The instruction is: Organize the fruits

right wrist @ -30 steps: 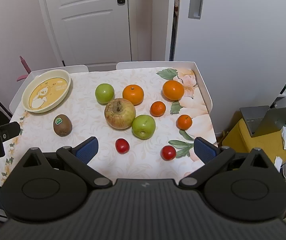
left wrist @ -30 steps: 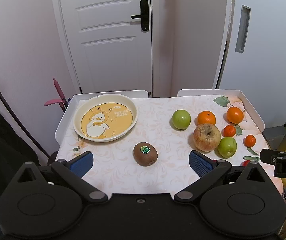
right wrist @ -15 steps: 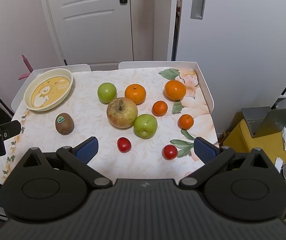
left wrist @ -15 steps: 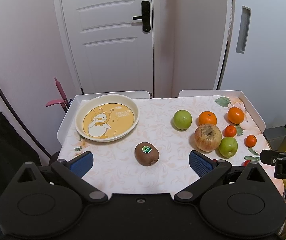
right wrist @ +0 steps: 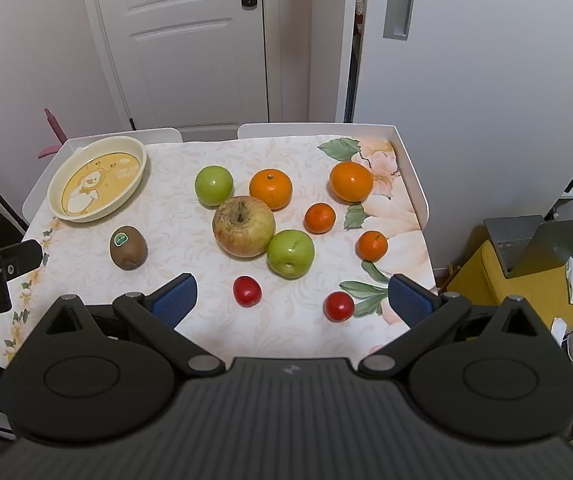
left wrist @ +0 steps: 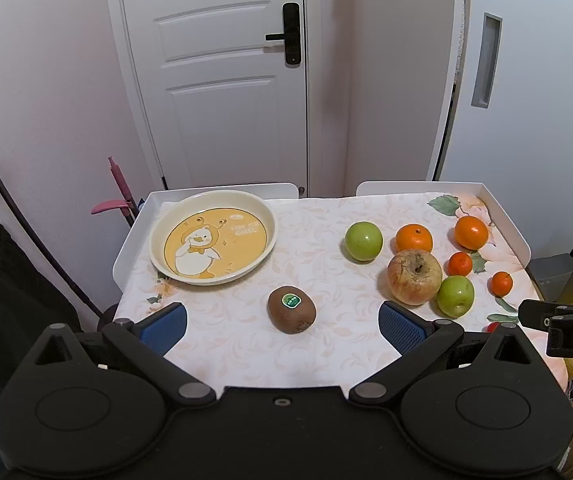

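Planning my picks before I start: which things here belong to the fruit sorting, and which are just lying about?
For the job: brown kiwi with green sticker, large blemished apple, two green apples, four oranges, two red tomatoes, cream duck-print plate.

Lying about: grey laptop, pink hook.

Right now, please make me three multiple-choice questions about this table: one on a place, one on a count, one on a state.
1. Where does the kiwi lie?
A. In the plate
B. On the cloth, near the plate
C. Between the two red tomatoes

2. How many green apples are there?
A. One
B. Two
C. Four

3. What is the state of the right gripper?
A. Open, holding nothing
B. Shut on a tomato
C. Shut on the kiwi

Answers: 1 B, it rests on the cloth outside the plate's rim. 2 B, one behind the big apple, one beside it. 3 A, its fingers stand wide apart with nothing between.
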